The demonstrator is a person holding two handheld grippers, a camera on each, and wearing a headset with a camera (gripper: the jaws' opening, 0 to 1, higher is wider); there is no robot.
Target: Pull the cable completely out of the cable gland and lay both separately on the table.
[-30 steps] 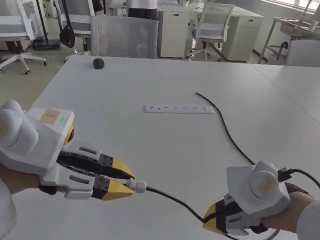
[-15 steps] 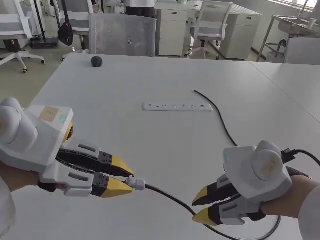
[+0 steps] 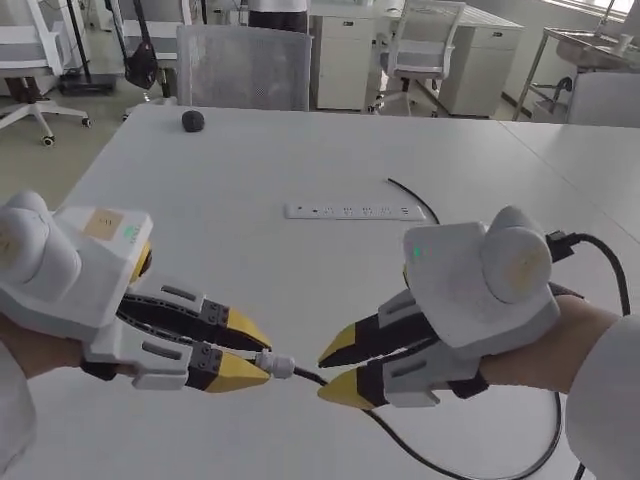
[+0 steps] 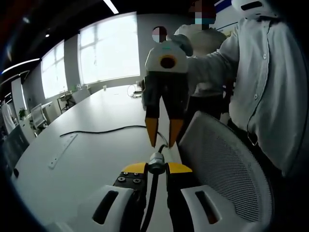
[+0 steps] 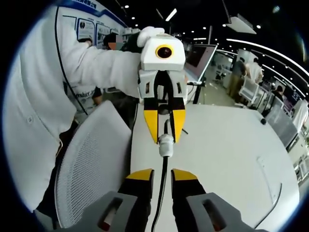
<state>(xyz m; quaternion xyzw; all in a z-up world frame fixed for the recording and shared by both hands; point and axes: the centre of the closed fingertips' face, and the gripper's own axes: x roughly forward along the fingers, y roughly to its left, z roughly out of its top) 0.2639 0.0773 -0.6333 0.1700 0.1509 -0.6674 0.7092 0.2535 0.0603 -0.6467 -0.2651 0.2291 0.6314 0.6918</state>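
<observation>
The white bench [image 3: 300, 160] spreads under both grippers, with a power strip [image 3: 350, 212] lying farther back. Above its near part, the left gripper [image 3: 258, 362] and the right gripper [image 3: 328, 376] face each other, tips just apart. The right gripper's jaws are parted and straddle the black cable [image 3: 400, 440] without pinching it. The cable then loops off to the person's right. Its end sits in the white cable gland [image 3: 276, 366], which is clamped between the left gripper's yellow tips, off the bench.
</observation>
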